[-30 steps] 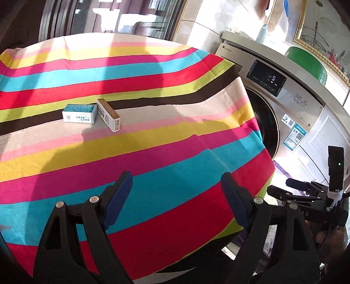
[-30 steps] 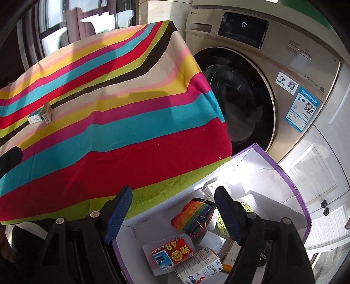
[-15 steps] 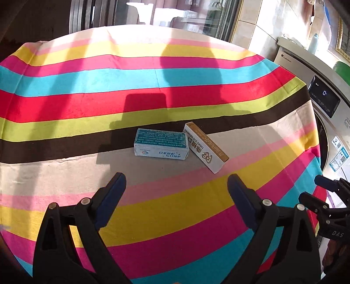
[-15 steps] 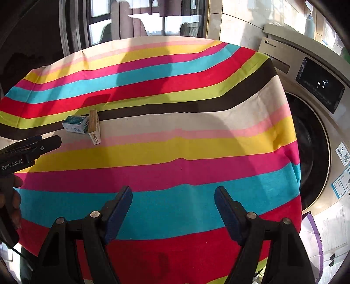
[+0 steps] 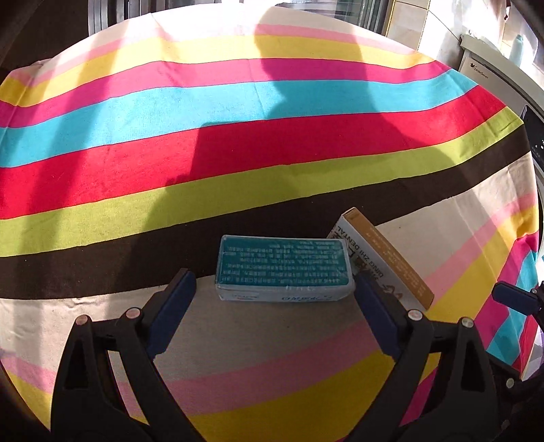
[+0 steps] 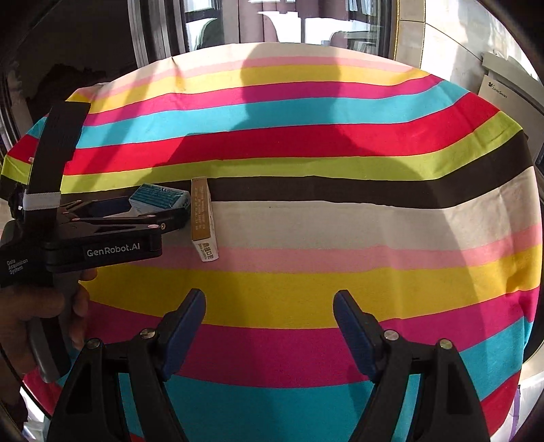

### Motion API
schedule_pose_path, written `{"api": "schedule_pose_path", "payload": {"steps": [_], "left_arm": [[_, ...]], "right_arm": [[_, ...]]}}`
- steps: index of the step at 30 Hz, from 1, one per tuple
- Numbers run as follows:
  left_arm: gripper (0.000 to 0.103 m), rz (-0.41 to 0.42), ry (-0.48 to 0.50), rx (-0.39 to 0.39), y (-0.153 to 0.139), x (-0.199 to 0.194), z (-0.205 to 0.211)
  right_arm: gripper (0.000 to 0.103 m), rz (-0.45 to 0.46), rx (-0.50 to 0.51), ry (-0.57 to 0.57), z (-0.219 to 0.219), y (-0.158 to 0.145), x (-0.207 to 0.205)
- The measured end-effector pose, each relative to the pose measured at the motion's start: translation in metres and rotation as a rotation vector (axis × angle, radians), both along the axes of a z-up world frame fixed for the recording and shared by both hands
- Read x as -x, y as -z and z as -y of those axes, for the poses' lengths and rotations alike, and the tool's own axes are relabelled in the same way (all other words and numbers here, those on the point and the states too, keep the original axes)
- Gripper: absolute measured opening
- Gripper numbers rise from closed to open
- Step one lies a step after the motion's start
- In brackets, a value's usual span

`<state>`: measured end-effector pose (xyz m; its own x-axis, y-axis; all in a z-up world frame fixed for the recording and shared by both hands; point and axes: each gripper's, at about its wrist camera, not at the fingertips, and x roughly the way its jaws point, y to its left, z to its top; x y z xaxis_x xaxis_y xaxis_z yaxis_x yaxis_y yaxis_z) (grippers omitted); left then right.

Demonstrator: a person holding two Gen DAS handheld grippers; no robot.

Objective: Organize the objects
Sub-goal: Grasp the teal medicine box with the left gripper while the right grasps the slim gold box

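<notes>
A teal and white box (image 5: 284,268) lies flat on the striped tablecloth (image 5: 238,142). A white and gold box (image 5: 384,258) lies angled against its right end. My left gripper (image 5: 275,292) is open, its fingers on either side of the teal box's near edge, not touching it. In the right wrist view the left gripper (image 6: 163,214) reaches the teal box (image 6: 159,199) from the left, beside the gold box (image 6: 203,217). My right gripper (image 6: 270,319) is open and empty, above the pink and yellow stripes, well short of the boxes.
A washing machine (image 5: 533,112) stands past the table's right edge; it also shows in the right wrist view (image 6: 510,91). Windows (image 6: 278,20) lie behind the far edge. The person's hand (image 6: 44,306) holds the left gripper's handle.
My left gripper has moved forward until its fingers flank the teal box. My right gripper has swung up from the floor box and now faces the tabletop.
</notes>
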<state>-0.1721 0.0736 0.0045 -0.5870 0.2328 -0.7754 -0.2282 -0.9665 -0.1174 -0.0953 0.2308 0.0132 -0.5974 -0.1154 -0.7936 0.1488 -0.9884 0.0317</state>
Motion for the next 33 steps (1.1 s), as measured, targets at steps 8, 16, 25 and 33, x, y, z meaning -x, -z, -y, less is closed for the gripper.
{"api": "schedule_pose_path", "payload": {"steps": [8, 16, 25, 33], "left_arm": [[0.076, -0.019, -0.018, -0.013, -0.002, -0.005, 0.018], [0.076, -0.016, -0.124, -0.113, 0.000, -0.020, 0.058], [0.076, -0.013, -0.124, -0.113, 0.001, -0.023, 0.058], [0.076, -0.012, -0.125, -0.143, -0.001, -0.019, 0.063]], "right_arm": [[0.079, 0.022, -0.008, -0.034, 0.027, 0.011, 0.026], [0.078, -0.025, -0.032, -0.055, 0.055, 0.016, 0.049], [0.058, -0.031, -0.118, 0.004, 0.071, 0.022, 0.062], [0.017, -0.032, -0.171, -0.022, 0.096, 0.020, 0.057]]}}
